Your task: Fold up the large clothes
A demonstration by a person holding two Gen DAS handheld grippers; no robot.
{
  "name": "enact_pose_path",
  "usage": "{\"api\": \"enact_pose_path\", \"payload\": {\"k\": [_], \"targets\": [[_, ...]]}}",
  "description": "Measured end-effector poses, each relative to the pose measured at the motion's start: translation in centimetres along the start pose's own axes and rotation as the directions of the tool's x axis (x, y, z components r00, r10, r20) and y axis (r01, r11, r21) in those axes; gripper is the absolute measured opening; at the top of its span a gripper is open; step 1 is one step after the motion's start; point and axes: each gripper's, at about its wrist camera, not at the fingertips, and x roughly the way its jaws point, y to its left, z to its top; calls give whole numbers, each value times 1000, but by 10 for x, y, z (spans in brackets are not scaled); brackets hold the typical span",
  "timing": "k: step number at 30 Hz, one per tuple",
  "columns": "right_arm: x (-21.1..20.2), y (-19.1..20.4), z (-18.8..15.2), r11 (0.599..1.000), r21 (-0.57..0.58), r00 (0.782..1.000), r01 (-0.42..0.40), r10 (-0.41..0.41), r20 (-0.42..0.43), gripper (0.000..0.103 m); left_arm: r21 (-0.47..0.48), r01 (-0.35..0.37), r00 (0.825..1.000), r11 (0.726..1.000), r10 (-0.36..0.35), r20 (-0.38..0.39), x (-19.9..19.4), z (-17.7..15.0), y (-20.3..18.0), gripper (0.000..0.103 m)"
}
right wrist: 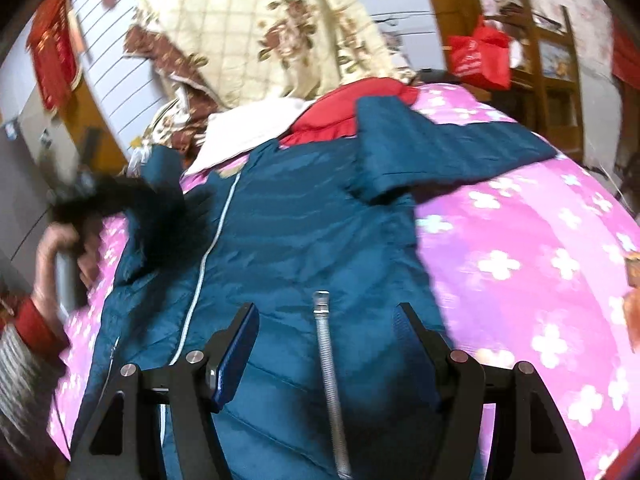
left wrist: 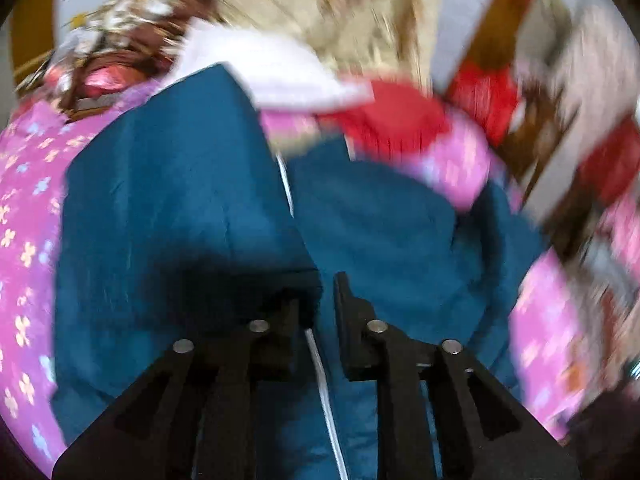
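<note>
A large teal padded jacket lies spread on a bed covered by a pink sheet with pale flower prints, its white-edged zipper running down the front. One sleeve stretches out to the right across the pink sheet, its cuff end well away from the body of the jacket. Beyond the collar end sit a red garment and a white one, touching the jacket's top edge, with a cream floral quilt heaped behind them. The right claw hangs over the lower part of the jacket with its blue-padded fingers spread wide and nothing between them. In the left wrist view, which is heavily blurred, the left claw has its jaws nearly pressed together, and a fold of the teal fabric drapes over its left finger; whether the pads actually pinch the cloth I cannot tell. In the right wrist view a hand in a red cuff grips that tool's handle at the jacket's left edge.
</note>
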Motion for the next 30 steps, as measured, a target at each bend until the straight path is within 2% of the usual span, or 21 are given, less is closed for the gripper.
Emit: {"api": "enact_pose_path", "payload": {"k": [1,3,5,7,9,12,13,15,17,19,20,21,23,24,27,30], "targets": [[-6,-6,0,1000,13,1000,1,-1,8,67,45,-26,999,999,27,-28,15,-14,-17,18],[-17,-18,0,999,36,1000,1,-2,23,67,82,-25,997,996,30,-67,31,-29,-33,18],[-23,-25,0,998,57,1000,-2,0,25,67,78,25,995,997,-18,-100,32,-48,-39,22],[-28,-31,1,996,84,1000,-11,9,27,67,69,47,994,996,-41,-97,24,-61,-41,26],[-30,-31,3,995,97,999,-25,23,26,67,74,48,997,996,-43,-64,5,-72,-41,32],[-32,-22,6,996,78,999,-43,41,24,67,67,43,999,997,-44,16,-38,-102,-38,50],[-31,-16,8,997,61,999,-48,47,21,67,61,29,999,998,-31,42,-52,-115,-33,56],[-25,1,15,998,4,998,-61,61,0,68,42,-30,994,999,25,103,-75,-137,-19,59],[-12,27,22,995,-68,997,-74,72,-31,68,23,-133,980,991,128,155,-88,-159,-4,66],[8,61,30,984,-154,995,-87,78,-67,68,-19,-247,952,969,246,181,-91,-174,17,69],[22,83,33,975,-207,994,-85,69,-82,68,-51,-317,931,947,321,175,-87,-180,32,69],[34,101,34,965,-250,994,-82,61,-90,68,-76,-356,917,931,364,162,-81,-184,43,69],[61,140,36,938,-335,993,-85,50,-109,68,-133,-399,900,907,416,129,-76,-191,70,69],[74,159,37,925,-371,993,-82,44,-110,68,-171,-401,900,900,422,110,-75,-194,84,69],[114,216,40,878,-477,998,-42,16,-59,68,-264,-362,914,894,396,89,-84,-196,115,69],[154,272,40,808,-589,1000,8,-7,4,68,-339,-319,925,885,368,89,-95,-196,136,69]]}}
